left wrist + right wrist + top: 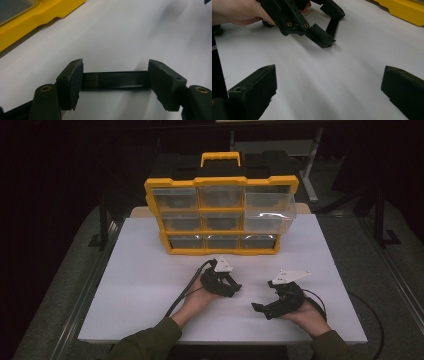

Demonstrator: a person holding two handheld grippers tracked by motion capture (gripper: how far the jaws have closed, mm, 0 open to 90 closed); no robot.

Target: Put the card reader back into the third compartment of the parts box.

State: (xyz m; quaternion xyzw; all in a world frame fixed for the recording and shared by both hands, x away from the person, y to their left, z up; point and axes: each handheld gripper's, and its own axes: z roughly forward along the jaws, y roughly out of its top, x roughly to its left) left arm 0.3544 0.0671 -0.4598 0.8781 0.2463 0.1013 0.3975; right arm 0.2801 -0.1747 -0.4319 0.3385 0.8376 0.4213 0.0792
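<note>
1. The left gripper (235, 286), a black two-jaw tool topped by a grey three-cornered plate, is held low over the white board (140, 285) by the left hand (200, 297). Its jaws are pinched on a flat black strip (115, 80), which spans the gap between the pads (75, 82) in the left gripper view.
2. A yellow and black plastic organiser with clear drawers (220, 215) stands beyond the left gripper, well apart from it; its upper right drawer is pulled out.
3. The right gripper (260, 309), also black, is held in the right hand (305, 312) near the left gripper, jaws pointing towards it. Its jaws are spread wide and hold nothing; only bare board lies between them.
4. In the right gripper view, the strip is seen ahead of the right gripper.
</note>
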